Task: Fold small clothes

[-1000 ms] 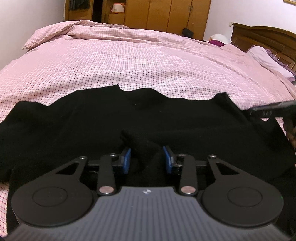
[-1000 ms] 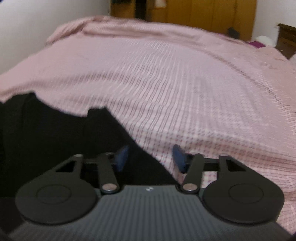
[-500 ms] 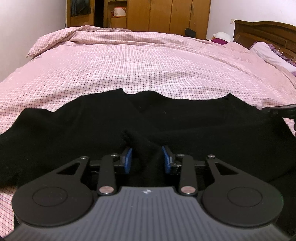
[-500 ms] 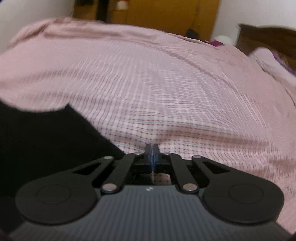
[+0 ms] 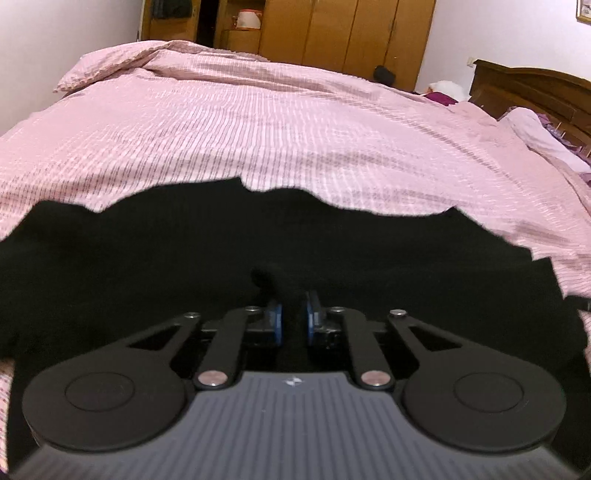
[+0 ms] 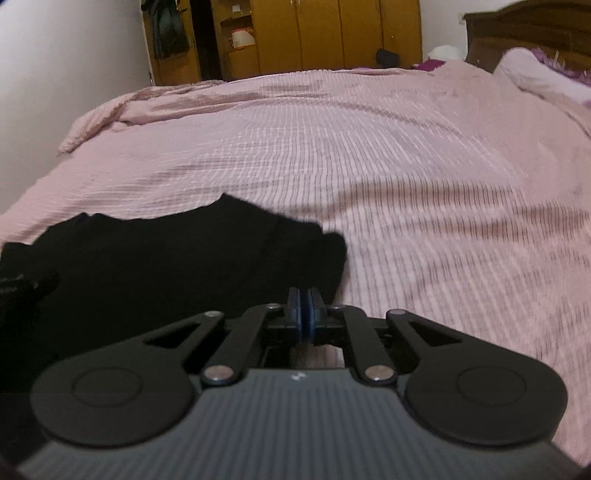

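A black garment (image 5: pixel 258 251) lies spread on the pink checked bedspread (image 5: pixel 295 129). My left gripper (image 5: pixel 293 319) is shut on a bunched fold of the garment at its near edge, with black cloth between the blue pads. In the right wrist view the garment (image 6: pixel 166 266) lies to the left. My right gripper (image 6: pixel 304 314) is shut, its blue pads pressed together at the garment's right edge. I cannot tell whether cloth is pinched between them.
The bedspread (image 6: pixel 424 184) stretches far ahead and to the right. A wooden headboard (image 5: pixel 535 88) and pillows (image 5: pixel 532 133) are at the far right. Wooden wardrobes (image 5: pixel 332 33) stand beyond the bed. A white wall is at the left.
My right gripper has shut from open and moved along the garment's right edge. My left gripper's jaws have closed tighter on the fold and the garment has shifted slightly.
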